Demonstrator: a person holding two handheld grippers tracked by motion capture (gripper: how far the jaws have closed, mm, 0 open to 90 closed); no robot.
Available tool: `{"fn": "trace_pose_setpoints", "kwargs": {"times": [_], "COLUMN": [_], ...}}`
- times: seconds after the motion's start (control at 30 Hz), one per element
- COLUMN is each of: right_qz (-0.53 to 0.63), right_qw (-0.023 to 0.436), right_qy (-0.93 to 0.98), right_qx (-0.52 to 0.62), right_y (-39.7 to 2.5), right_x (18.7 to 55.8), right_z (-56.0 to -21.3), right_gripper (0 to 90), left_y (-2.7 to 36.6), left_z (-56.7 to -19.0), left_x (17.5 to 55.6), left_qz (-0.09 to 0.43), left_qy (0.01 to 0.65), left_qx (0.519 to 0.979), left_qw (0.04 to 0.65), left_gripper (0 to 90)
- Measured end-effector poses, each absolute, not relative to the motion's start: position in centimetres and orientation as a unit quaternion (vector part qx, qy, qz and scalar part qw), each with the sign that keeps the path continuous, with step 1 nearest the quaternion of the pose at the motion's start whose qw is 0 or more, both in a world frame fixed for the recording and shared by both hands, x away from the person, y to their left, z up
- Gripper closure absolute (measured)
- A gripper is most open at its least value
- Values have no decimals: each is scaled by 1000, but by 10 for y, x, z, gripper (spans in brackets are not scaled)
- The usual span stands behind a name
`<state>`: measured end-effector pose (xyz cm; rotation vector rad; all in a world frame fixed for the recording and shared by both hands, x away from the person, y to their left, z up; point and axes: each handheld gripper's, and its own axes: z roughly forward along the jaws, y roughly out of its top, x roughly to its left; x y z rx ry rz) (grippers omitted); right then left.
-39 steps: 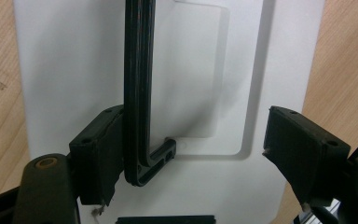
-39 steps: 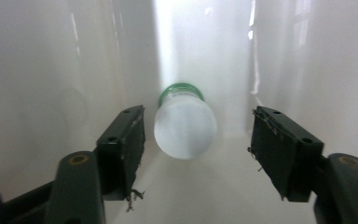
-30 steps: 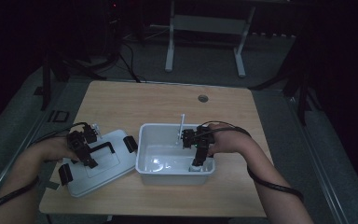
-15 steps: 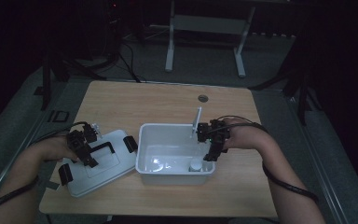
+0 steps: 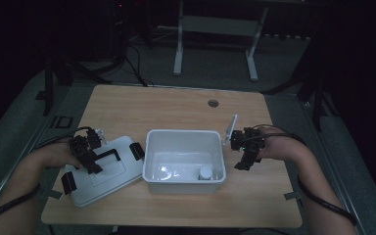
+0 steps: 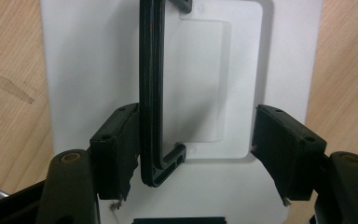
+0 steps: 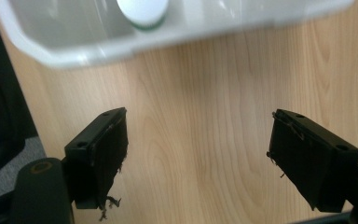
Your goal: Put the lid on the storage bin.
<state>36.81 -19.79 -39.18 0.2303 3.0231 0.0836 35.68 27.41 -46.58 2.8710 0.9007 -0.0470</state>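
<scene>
The flat white plastic lid [image 5: 103,174] with its black carrying handle [image 6: 151,93] lies on the wooden tabletop [image 5: 176,110], just left of the open white plastic tub [image 5: 183,138]. The left tool [image 5: 89,159] hovers over the lid, jaws spread wide, one jaw touching the handle, gripping nothing. A small white-capped bottle [image 5: 205,172] stands in the tub's near right corner. The right tool [image 5: 246,155], jaws wide apart and empty, has withdrawn from the tub to bare tabletop just beside its right wall.
</scene>
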Motion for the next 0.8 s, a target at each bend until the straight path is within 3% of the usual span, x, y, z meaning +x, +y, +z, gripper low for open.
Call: {"fn": "trace_pose_setpoints", "kwargs": {"times": [0.43, 0.8], "right_qz": [23, 8], "right_qw": [35, 21], "right_qy": [992, 990], "right_qx": [123, 142], "right_y": [-239, -254], "right_x": [372, 373], "right_z": [-438, -460], "right_gripper": [191, 193], "left_y": [267, 263], "left_z": [-460, -462], "left_x": [367, 378], "left_qz": [8, -31], "left_qy": [276, 268], "left_qx": [960, 963], "left_qw": [53, 10], "left_gripper": [441, 589]}}
